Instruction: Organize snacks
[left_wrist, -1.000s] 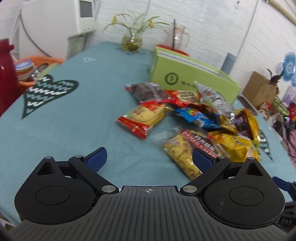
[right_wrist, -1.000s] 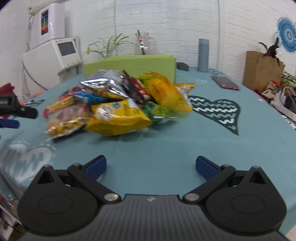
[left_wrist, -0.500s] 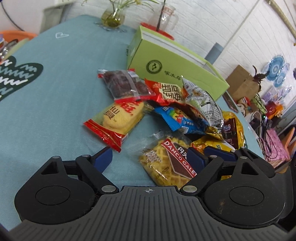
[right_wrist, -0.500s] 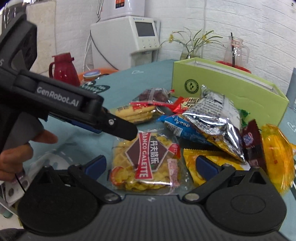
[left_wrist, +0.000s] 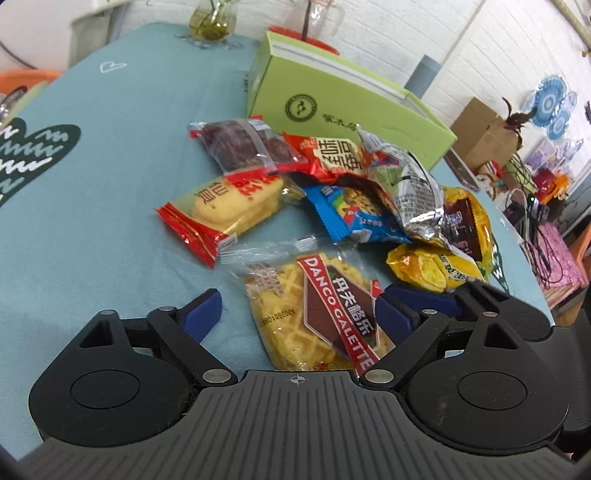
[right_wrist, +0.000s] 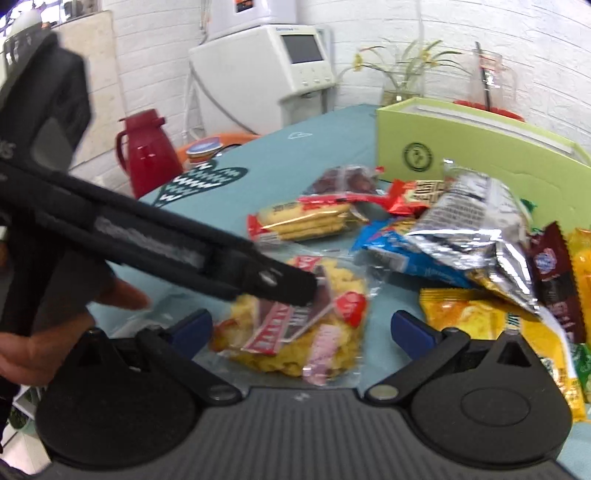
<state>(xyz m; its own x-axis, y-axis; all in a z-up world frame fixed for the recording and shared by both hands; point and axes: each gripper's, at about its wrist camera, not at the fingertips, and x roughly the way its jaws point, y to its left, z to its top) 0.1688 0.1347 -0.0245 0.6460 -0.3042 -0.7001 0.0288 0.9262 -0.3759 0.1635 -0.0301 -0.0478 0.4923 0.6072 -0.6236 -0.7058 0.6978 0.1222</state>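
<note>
A clear packet of yellow waffles (left_wrist: 314, 314) with a brown-and-red label lies on the teal tablecloth, nearest of a heap of snack bags. My left gripper (left_wrist: 299, 314) straddles it, jaws opening, pads not pressing it. My right gripper (right_wrist: 301, 328) stands open around the same waffle packet (right_wrist: 295, 332) from the other side. One of its blue fingers (left_wrist: 424, 299) shows at the right of the left wrist view. A red-and-yellow cracker pack (left_wrist: 225, 210), a blue cookie pack (left_wrist: 354, 214), a silver bag (left_wrist: 406, 184) and a yellow bag (left_wrist: 432, 269) lie behind.
A lime-green box (left_wrist: 332, 99) stands behind the heap. A vase (left_wrist: 212, 22) and a glass jug (right_wrist: 491, 81) are at the table's far edge. A red thermos (right_wrist: 147, 151) and a white machine (right_wrist: 266, 70) are off to the left. A hand (right_wrist: 110, 295) holds the left gripper.
The right gripper has swung from the heap's far side to the waffle packet, beside the left gripper. The left gripper has moved forward, so the packet now lies between its fingers.
</note>
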